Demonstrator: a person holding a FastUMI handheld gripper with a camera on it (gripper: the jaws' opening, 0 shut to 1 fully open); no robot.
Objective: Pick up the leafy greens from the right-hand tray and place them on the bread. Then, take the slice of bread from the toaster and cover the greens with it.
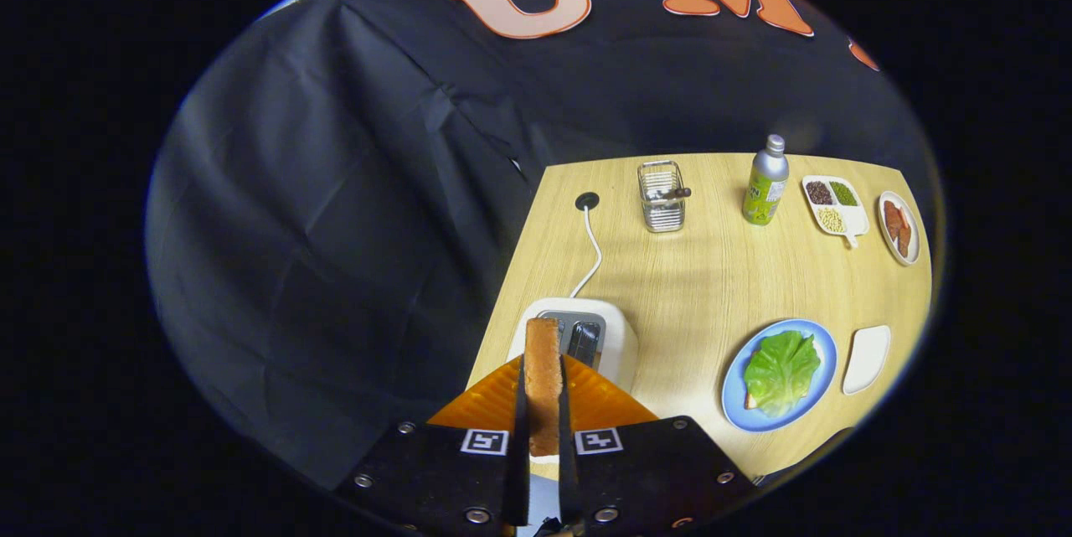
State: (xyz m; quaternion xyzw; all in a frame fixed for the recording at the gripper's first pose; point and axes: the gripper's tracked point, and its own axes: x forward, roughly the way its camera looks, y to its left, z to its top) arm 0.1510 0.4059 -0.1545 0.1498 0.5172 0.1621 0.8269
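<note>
Greens (782, 370) already lie on the bread (751, 401) on the blue plate (816, 334), so that part of the task looks settled; what seems left is carrying the second slice across the worktop (712, 286) and laying it over the leaf. Gripper (543, 428) fingers are clamped on the bread slice (543, 378), which stands on edge between them, just above the toaster (615, 332). This slice looks golden-brown, thick and stiff. Beside the plate, the small white tray (867, 358) sits bare
</note>
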